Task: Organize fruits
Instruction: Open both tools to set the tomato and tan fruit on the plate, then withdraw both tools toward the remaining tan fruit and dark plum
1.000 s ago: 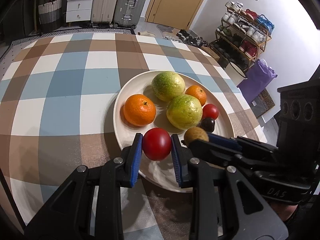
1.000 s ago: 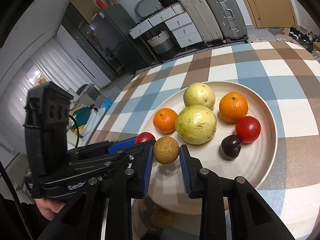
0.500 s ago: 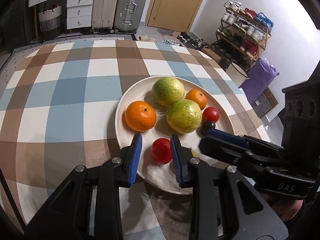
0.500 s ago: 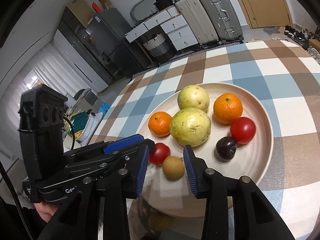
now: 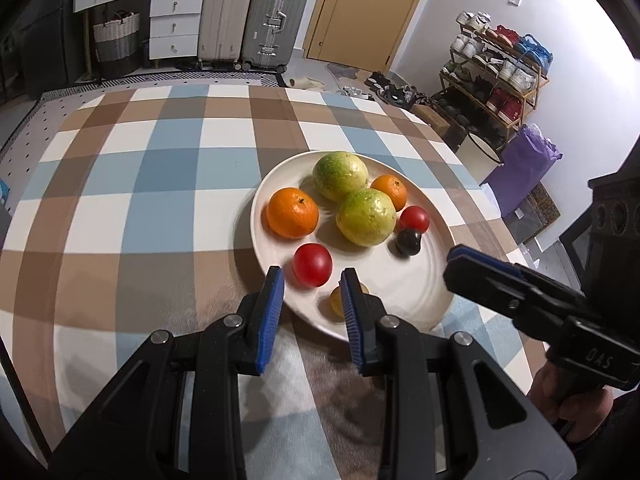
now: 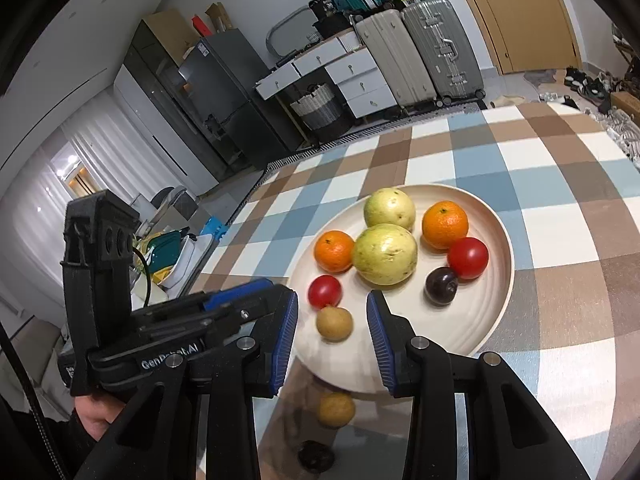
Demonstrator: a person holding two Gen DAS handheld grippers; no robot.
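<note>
Checked table (image 5: 120, 184), plate (image 5: 416, 300) holding all the fruit we see.
We pull both spread, empty grippers, left (image 5: 312, 304) and right (image 6: 332, 332), straight back, clear of tomato (image 5: 312, 264) and brown fruit (image 6: 334, 322) near the rim.

Beyond my bench's blue, brown and white checked cloth (image 5: 132, 184) I see two upright ribbed suitcases (image 5: 256, 16), a woven basket (image 5: 117, 38), and a shoe rack (image 5: 496, 76).

Both claws opened, drawn back, tomato (image 5: 312, 265) and longan (image 6: 334, 322) released
</note>
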